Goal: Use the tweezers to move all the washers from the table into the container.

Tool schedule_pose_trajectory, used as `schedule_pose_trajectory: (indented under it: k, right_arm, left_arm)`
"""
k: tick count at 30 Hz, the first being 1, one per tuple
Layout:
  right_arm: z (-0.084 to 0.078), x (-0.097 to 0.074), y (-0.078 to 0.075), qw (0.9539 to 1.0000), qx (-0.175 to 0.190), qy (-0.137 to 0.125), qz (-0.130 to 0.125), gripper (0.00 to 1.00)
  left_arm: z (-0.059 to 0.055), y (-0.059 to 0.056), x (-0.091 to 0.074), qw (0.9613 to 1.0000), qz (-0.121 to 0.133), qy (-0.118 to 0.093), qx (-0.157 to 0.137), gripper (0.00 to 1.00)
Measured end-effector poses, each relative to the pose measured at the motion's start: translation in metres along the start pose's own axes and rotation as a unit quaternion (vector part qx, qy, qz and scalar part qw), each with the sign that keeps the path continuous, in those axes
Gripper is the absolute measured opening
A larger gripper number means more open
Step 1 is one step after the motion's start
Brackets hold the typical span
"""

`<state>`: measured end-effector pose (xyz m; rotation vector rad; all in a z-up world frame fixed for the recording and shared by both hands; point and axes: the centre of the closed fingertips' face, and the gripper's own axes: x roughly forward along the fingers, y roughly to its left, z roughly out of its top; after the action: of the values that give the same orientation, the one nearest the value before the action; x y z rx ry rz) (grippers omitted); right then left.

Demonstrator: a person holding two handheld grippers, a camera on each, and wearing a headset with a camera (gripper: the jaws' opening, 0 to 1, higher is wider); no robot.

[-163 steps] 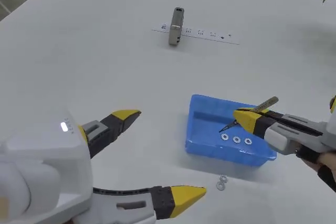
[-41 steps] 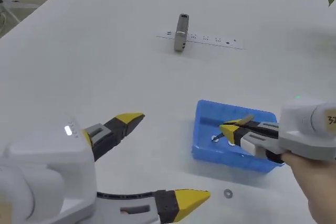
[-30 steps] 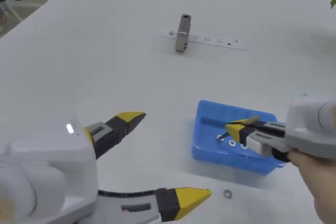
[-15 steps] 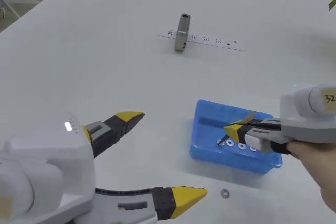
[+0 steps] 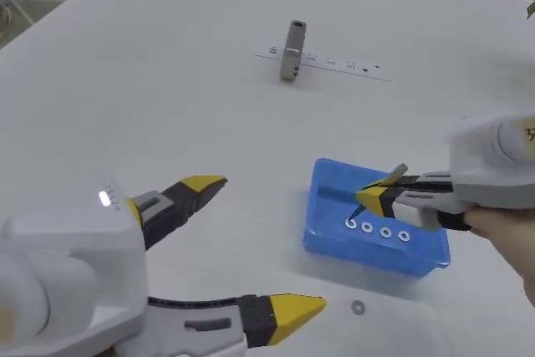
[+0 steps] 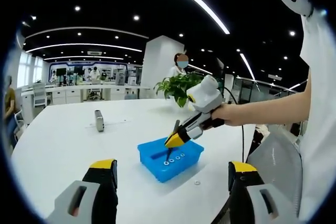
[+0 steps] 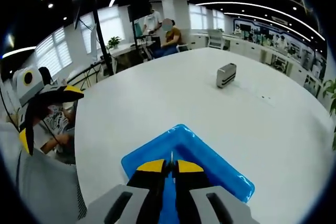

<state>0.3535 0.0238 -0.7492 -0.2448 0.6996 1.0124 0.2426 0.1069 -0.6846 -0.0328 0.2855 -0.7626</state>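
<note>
Four washers (image 5: 376,229) lie in the blue container (image 5: 334,175); one washer (image 5: 358,308) on the counter (image 5: 167,81). Right claw (image 5: 368,196) clamps the tweezers (image 5: 396,174); left claw (image 5: 272,240) gapes wide, empty.

The right gripper (image 7: 170,167), yellow-tipped jaws closed on thin metal tweezers (image 7: 171,157), points over the blue plastic container (image 7: 220,172) on the white worktop (image 7: 157,98)
</note>
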Motion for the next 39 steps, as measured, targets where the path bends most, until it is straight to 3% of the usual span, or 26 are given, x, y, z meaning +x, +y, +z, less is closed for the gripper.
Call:
schedule_pose_trajectory:
  k: [9, 15, 21, 26, 29, 39]
  right_arm:
    - [0.008, -0.041, 0.018, 0.9994, 0.007, -0.033, 0.006, 0.03]
    - [-0.001, -0.054, 0.034, 0.9993, 0.002, -0.037, 0.012, 0.03]
    - [-0.026, -0.050, 0.045, 0.9996, 0.010, -0.014, 0.021, 0.03]
    - [-0.047, -0.038, 0.052, 0.9992, 0.021, -0.003, 0.035, 0.03]
    - [-0.062, -0.031, 0.059, 0.9986, 0.021, 0.017, 0.045, 0.03]
    - [-0.065, -0.026, 0.064, 0.9980, 0.011, 0.026, 0.057, 0.03]
  left_arm:
    - [-0.001, -0.003, 0.003, 1.0000, -0.008, 0.004, 0.001, 0.89]
    - [-0.003, -0.007, 0.006, 0.9999, -0.015, 0.007, 0.002, 0.89]
    - [-0.004, -0.008, 0.007, 0.9998, -0.018, 0.008, 0.002, 0.89]
    - [-0.004, -0.009, 0.008, 0.9997, -0.021, 0.010, 0.004, 0.89]
    - [-0.003, -0.009, 0.007, 0.9997, -0.021, 0.010, 0.004, 0.89]
    - [-0.005, -0.007, 0.006, 0.9998, -0.017, 0.012, 0.003, 0.89]
